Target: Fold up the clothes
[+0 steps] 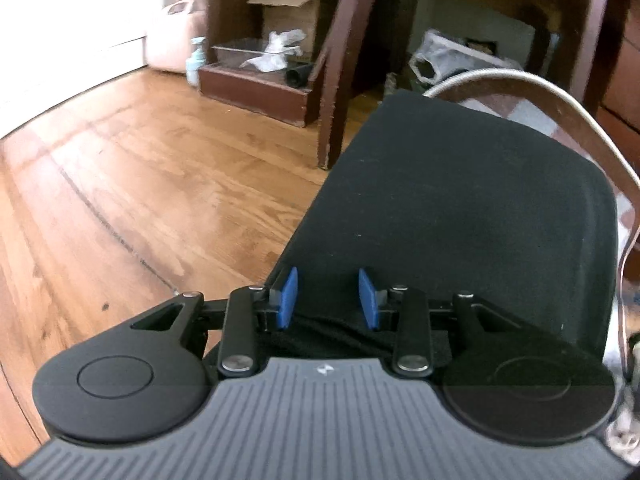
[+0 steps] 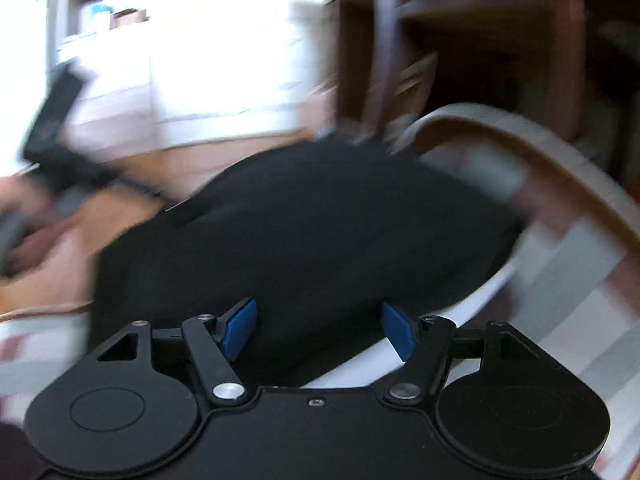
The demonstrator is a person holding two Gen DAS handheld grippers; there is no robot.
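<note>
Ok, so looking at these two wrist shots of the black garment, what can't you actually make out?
- Black garment: what kind it is. Left wrist view shows only a folded panel; its near edge runs under the left gripper.
- Whether either gripper grips cloth: no pad visibly presses it.
- Right wrist view: motion blur smears the garment's outline and the room behind.
- The right gripper body covers the garment's near edge.

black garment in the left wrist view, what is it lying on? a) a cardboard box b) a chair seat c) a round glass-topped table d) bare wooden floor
c: the black garment lies folded flat on a round table with a clear glass edge, while the wooden floor shows lower down to its left.
</note>
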